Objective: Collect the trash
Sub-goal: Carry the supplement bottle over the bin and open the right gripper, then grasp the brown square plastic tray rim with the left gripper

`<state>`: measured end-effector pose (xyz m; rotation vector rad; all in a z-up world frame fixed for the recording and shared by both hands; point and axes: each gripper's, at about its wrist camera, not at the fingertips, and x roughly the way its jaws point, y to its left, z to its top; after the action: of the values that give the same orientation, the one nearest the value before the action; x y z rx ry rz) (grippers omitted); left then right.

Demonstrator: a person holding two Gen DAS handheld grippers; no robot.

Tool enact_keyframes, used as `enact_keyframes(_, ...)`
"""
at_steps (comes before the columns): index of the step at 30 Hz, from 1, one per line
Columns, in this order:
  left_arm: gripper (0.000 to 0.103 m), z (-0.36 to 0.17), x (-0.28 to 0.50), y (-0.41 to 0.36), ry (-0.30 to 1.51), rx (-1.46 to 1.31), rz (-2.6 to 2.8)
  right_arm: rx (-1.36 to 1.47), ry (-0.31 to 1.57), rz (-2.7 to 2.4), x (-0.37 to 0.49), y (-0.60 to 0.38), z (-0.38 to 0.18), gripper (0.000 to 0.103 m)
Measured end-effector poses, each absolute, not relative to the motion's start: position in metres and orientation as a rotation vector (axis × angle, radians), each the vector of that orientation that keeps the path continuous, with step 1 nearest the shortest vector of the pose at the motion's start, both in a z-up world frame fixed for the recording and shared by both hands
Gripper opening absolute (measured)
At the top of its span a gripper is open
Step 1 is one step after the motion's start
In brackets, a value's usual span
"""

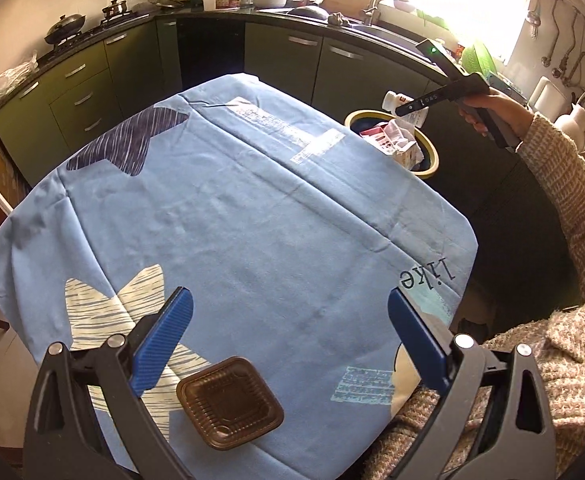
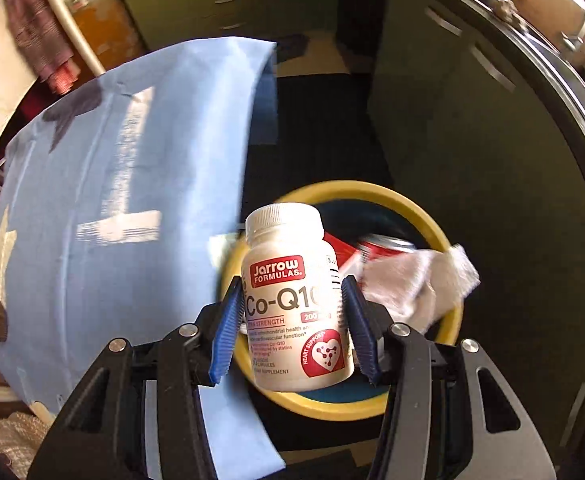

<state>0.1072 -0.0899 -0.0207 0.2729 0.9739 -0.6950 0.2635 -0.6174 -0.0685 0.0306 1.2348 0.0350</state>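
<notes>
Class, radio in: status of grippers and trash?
Right gripper clamps white bottle over yellow-rimmed bin. Left gripper open above brown tray. Nothing blocking.

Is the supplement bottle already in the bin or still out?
Out. The right gripper clamps the supplement bottle above the yellow-rimmed bin, which already holds a crumpled tissue.

Left gripper (image 1: 288, 300) fingers wide apart, right gripper (image 2: 292, 292) fingers clamped, pointing down.

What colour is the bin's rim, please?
Yellow; the bin's rim shows best in the right wrist view.
</notes>
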Motion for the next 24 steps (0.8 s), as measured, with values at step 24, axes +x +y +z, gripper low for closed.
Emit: enact_keyframes(24,0.096,-0.040,0.095,-0.060,1.024,0.413,-0.688,0.227,1.085,0.207,0.194,-0.598,-0.043,0.067)
